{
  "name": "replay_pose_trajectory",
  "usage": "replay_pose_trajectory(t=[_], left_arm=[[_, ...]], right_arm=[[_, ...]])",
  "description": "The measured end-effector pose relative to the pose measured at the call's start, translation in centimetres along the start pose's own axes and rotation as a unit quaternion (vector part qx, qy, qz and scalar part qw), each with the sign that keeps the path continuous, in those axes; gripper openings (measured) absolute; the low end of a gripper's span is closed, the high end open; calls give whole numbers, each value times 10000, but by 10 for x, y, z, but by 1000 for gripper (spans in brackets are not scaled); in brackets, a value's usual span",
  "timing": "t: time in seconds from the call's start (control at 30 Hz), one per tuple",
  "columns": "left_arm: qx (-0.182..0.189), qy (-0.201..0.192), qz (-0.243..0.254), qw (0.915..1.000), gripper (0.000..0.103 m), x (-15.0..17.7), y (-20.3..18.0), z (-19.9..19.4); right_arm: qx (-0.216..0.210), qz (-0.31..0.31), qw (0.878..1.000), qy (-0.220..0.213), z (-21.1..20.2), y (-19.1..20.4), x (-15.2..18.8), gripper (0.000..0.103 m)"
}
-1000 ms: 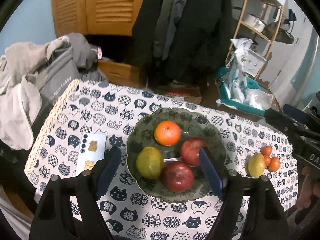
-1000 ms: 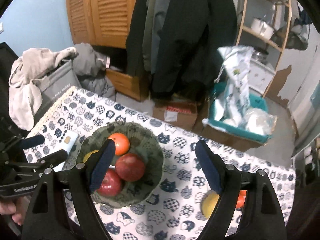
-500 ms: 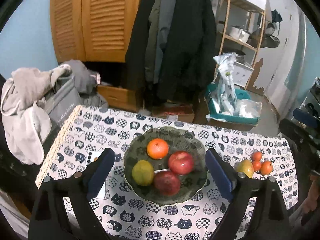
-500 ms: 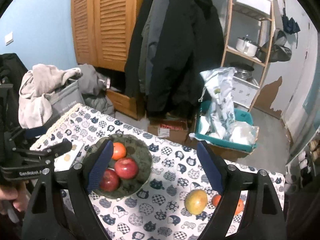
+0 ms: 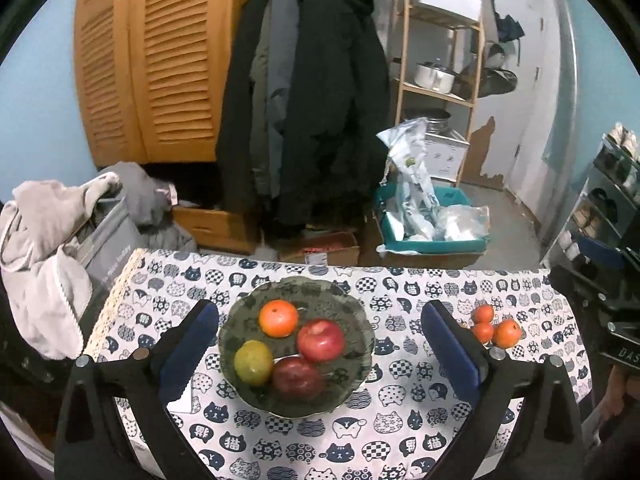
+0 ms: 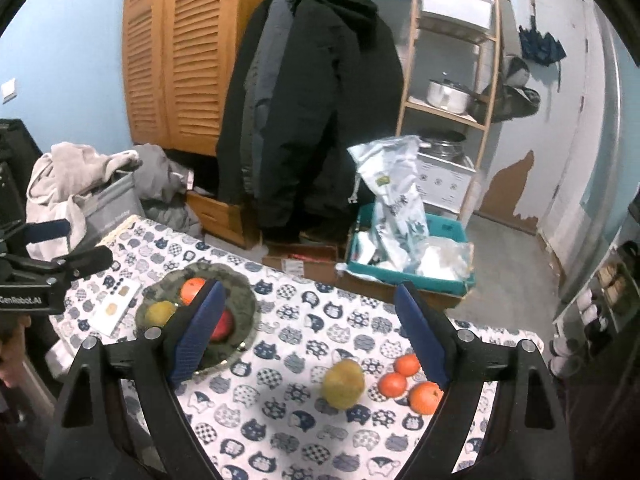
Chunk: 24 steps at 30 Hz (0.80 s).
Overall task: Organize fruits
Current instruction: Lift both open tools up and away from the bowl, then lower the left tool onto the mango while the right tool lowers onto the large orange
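A dark green plate (image 5: pixel 352 316) sits on the cat-print tablecloth (image 5: pixel 400 408). It holds an orange (image 5: pixel 278 318), a yellow-green pear (image 5: pixel 253 362) and two red apples (image 5: pixel 320 340). My left gripper (image 5: pixel 316 352) is open and empty, raised above the plate. To the right lie three small oranges (image 6: pixel 404 380) and a loose pear (image 6: pixel 344 384). My right gripper (image 6: pixel 308 344) is open and empty, raised above the loose pear. The plate also shows in the right wrist view (image 6: pixel 240 300).
A white phone (image 6: pixel 116 308) lies left of the plate. A grey bag with clothes (image 5: pixel 60 248) stands off the table's left end. Coats (image 5: pixel 312 100), a teal bin (image 5: pixel 432 232) and a wooden shelf (image 5: pixel 444 40) stand behind the table.
Both grippers have risen and pulled back from the table, so the plate and fruit look smaller. Both stay open and empty.
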State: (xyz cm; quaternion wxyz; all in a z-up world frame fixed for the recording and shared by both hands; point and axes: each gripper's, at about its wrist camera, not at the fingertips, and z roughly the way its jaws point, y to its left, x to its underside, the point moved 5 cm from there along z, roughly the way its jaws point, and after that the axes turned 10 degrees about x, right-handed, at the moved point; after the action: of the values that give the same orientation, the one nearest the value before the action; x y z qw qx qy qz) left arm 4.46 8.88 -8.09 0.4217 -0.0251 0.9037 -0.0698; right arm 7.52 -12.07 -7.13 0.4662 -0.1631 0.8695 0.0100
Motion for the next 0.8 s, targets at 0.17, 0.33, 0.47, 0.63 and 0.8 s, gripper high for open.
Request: replay_pose_trajectory(t=[0.17,0.33,0.47,0.63,0.8], left_arm=[[97,60,117,9999,102,-1,-17,5],[179,136,176,9996,102,-1,-32,12],[289,239,202,9991,102,0,-43,20],[345,377,311,9982,102,1,-61,33],[396,558,465,9966,102,6,-82,53]], right_arm=[[206,81,9997,89,1,-25,12,87],[359,241,9989,154,1,-49,21,87],[437,375,9982,176,0,-64,25,87],[548,534,9967,270,7,-83,32,87],[719,639,9943,461,19,-104,45,87]])
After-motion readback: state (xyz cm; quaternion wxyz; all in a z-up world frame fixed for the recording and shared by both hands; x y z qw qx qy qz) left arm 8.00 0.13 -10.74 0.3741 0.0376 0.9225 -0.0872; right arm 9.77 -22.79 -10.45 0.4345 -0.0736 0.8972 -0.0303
